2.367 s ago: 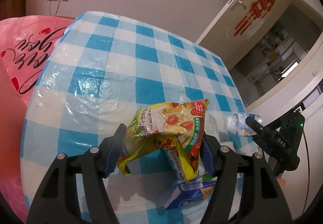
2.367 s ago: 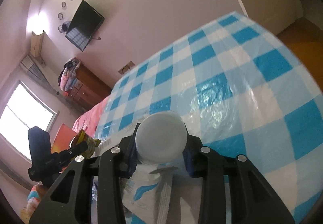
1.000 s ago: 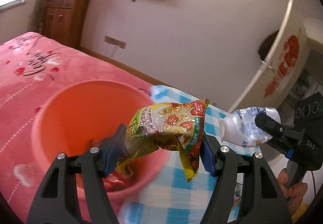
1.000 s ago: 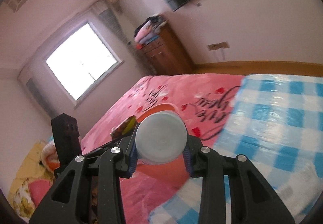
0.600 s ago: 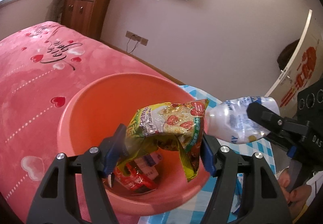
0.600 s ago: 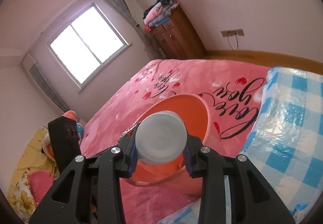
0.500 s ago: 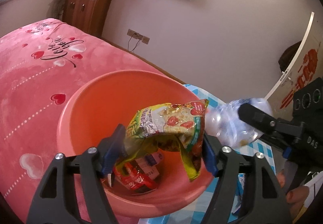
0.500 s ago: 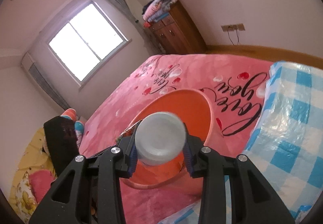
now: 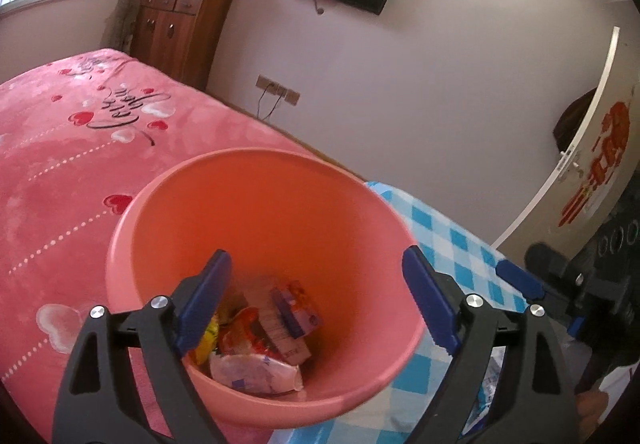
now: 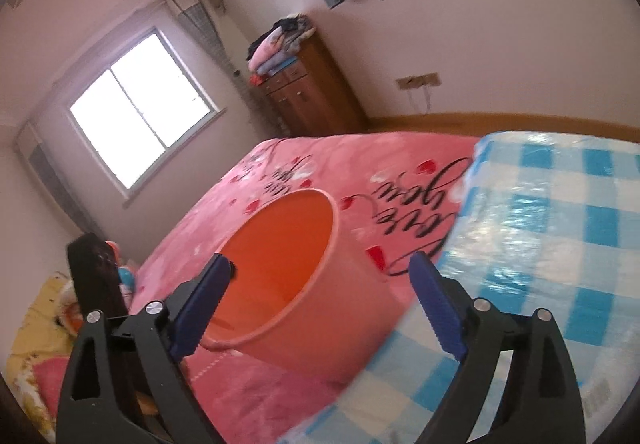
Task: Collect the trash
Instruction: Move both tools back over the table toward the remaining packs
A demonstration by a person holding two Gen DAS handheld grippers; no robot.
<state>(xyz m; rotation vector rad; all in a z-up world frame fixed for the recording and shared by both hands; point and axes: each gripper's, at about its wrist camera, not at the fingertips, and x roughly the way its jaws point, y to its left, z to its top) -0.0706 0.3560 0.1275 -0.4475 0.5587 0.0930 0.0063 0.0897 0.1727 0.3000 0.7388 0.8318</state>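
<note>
Trash (image 9: 256,332) is lying at the bottom of the pink bucket (image 9: 248,204), which is standing on the pink bedspread (image 9: 60,164) just beside the blue checked cloth (image 10: 560,244): a clear plastic bottle (image 9: 256,374), a yellow wrapper (image 9: 206,340) and some other packets. I am holding my left gripper (image 9: 316,300) over the bucket's mouth, and its jaws have just been opening and are standing wide apart with nothing between them. My right gripper (image 10: 320,304) is hanging near the bucket's side; its jaws have just been opening too and are empty.
</note>
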